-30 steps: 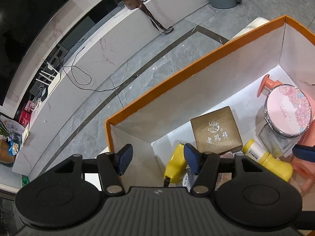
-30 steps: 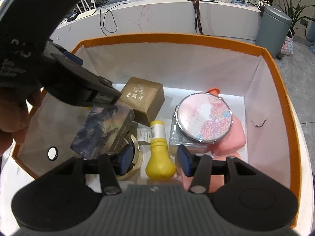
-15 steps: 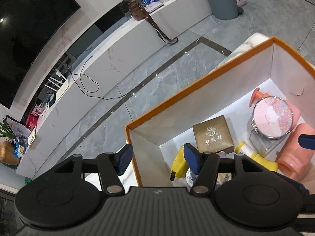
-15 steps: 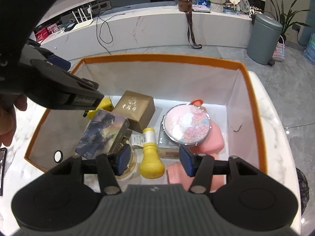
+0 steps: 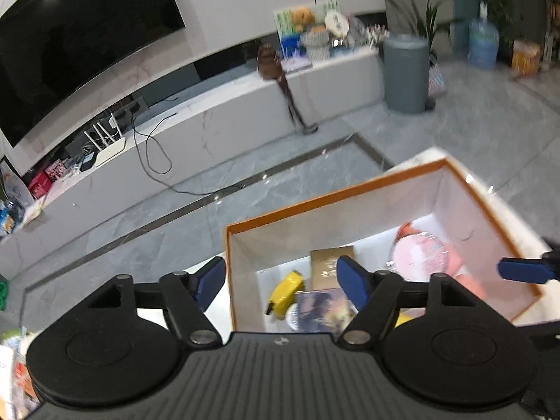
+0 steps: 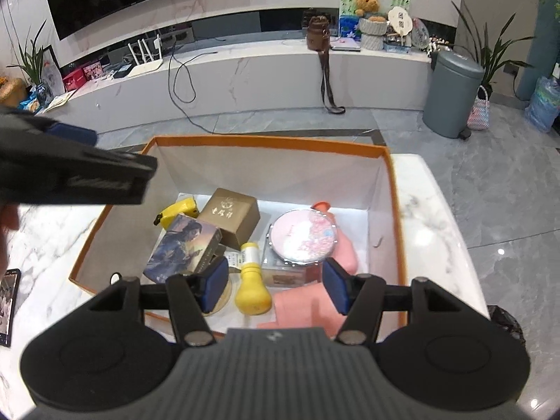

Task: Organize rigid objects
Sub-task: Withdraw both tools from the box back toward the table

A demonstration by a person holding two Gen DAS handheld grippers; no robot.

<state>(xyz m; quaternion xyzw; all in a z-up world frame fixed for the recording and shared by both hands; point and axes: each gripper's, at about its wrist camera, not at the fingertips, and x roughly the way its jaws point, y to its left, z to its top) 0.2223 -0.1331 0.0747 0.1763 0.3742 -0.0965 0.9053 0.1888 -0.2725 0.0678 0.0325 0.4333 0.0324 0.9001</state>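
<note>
An orange-rimmed cardboard box (image 6: 392, 189) on a marble table holds a gold box (image 6: 232, 217), a printed picture box (image 6: 182, 245), a yellow bottle (image 6: 252, 290), a yellow tape measure (image 6: 178, 210), a round pink tin (image 6: 302, 236) and pink items (image 6: 304, 308). My right gripper (image 6: 274, 285) hangs above the box's near side, its jaws opening with nothing pressed between them. My left gripper (image 5: 280, 285) is high over the box's left corner (image 5: 231, 231), jaws opening and empty. It also shows as a dark bar, the left gripper (image 6: 87, 178), in the right wrist view.
The marble tabletop (image 6: 430, 217) surrounds the box; a phone (image 6: 8, 301) lies at its left edge. Beyond are grey floor, a long white TV bench (image 6: 245, 70) with cables and a brown bag, and a grey bin (image 6: 451, 94).
Both grippers have risen away from the box, which now looks smaller. Both sets of jaws stand wider than before. The left view has swung toward the room.
</note>
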